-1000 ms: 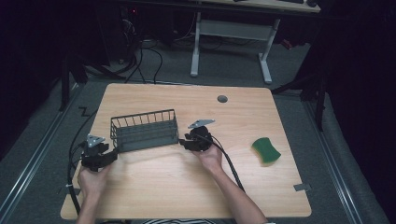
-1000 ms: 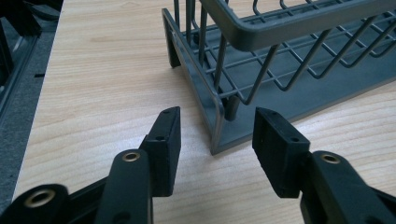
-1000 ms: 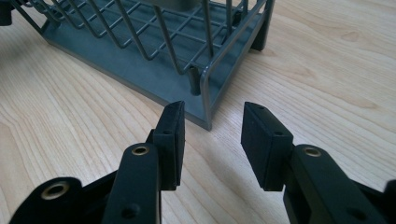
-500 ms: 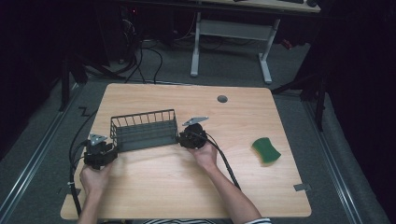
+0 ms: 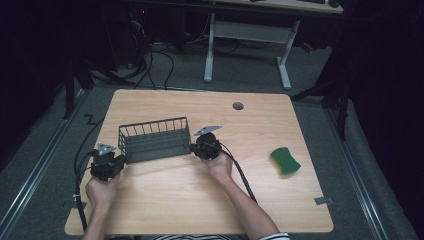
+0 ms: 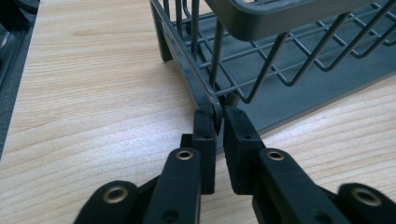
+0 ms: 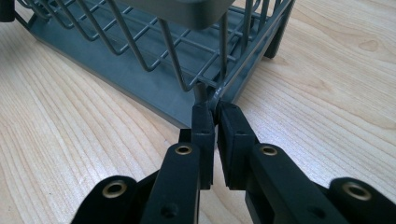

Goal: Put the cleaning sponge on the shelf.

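Both claws closed since before, left claw (image 6: 218, 122), right claw (image 7: 214, 114), pinching basket (image 5: 155, 140) corners

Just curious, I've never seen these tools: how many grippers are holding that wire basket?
2. The left gripper clamps the basket's left end; the right gripper clamps its right end.

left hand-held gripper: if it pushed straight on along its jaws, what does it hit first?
The wire basket itself. The left hand-held gripper is already shut on the bottom frame wire at the basket's end, its jaws having just closed there. Straight on lie the end's upright wires and the mesh floor; beyond that, depth is unclear.
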A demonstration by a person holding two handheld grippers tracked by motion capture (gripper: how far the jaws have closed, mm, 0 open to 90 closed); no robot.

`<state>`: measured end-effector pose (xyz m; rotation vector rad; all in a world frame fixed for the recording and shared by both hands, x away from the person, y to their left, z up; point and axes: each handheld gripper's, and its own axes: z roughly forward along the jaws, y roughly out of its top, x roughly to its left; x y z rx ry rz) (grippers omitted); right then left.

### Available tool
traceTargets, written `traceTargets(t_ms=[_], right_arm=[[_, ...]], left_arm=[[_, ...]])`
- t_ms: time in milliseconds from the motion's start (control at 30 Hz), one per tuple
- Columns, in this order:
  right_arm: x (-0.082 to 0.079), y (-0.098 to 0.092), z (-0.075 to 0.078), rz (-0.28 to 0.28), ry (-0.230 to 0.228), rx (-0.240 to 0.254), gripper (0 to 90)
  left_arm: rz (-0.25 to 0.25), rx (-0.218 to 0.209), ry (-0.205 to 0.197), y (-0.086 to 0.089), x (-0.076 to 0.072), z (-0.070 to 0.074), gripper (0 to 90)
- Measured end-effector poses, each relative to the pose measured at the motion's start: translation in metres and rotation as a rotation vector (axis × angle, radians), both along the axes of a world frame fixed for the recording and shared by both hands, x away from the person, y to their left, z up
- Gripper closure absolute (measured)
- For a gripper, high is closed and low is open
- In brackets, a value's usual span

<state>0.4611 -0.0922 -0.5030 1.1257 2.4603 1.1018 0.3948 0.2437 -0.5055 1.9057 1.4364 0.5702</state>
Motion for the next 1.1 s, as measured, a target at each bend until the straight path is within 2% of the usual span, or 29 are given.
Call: traceTargets(t_ms=[267, 467, 667, 800, 933, 1000, 1100], right_arm=[[-0.002, -0.004, 0.0, 0.003, 0.004, 0.001, 85.7], [-0.009, -0.011, 0.002, 0.011, -0.005, -0.021, 86.0], [-0.02, -0.026, 0.001, 0.01, -0.012, -0.011, 86.1], [-0.027, -0.034, 0.006, 0.022, -0.023, -0.043, 86.2], [-0.034, -0.049, 0.006, 0.008, -0.014, -0.024, 86.3], [-0.037, -0.055, 0.006, 0.001, -0.014, -0.028, 86.3], [-0.04, -0.064, 0.005, -0.012, -0.016, -0.018, 86.3]], left_arm=[[-0.029, 0.003, 0.002, -0.002, -0.002, 0.0, 86.1], [-0.055, -0.004, -0.008, -0.008, -0.007, -0.001, 86.3], [-0.09, -0.015, -0.009, -0.017, -0.013, -0.001, 86.5], [-0.111, -0.029, -0.013, -0.024, -0.016, 0.0, 86.6], [-0.142, -0.027, -0.01, -0.035, -0.018, 0.001, 86.6], [-0.161, -0.011, -0.009, -0.042, -0.019, 0.001, 86.6], [-0.171, -0.018, -0.01, -0.046, -0.02, 0.002, 86.7]])
